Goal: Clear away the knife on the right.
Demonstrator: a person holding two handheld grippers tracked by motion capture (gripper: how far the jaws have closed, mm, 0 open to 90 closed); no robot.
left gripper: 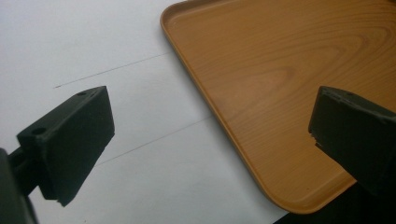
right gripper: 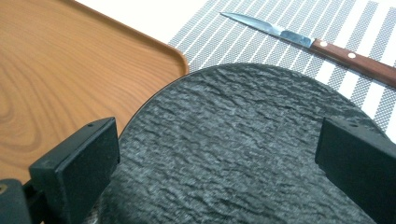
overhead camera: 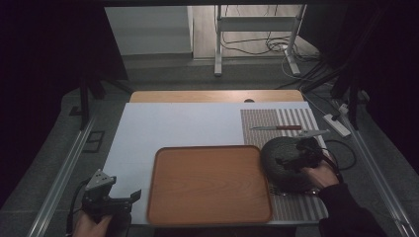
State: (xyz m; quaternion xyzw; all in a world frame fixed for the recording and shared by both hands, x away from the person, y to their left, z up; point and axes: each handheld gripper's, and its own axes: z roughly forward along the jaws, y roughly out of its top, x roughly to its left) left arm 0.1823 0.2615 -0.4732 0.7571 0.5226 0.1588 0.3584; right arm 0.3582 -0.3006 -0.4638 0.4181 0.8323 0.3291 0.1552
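Observation:
An empty wooden tray (overhead camera: 210, 183) (left gripper: 280, 70) (right gripper: 70, 70) lies on a white sheet (overhead camera: 183, 126) (left gripper: 93, 46) at the table's front middle. Touching its right edge, a round dark slate plate (overhead camera: 276, 165) (right gripper: 233, 130) rests on a striped placemat (overhead camera: 276, 118) (right gripper: 224, 42). My right gripper (overhead camera: 292, 153) (right gripper: 219, 163) hovers open just above the plate, one jaw to each side, holding nothing. Over the tray's near left corner, my left gripper (overhead camera: 129, 200) (left gripper: 210, 144) stands open with nothing between its jaws.
A wooden-handled knife (overhead camera: 276, 128) (right gripper: 317, 44) lies on the placemat behind the plate, and a pale utensil (overhead camera: 314, 133) lies to its right. A power strip (overhead camera: 337, 124) and cables sit off the table's right side. A metal stand (overhead camera: 257, 34) is on the floor beyond.

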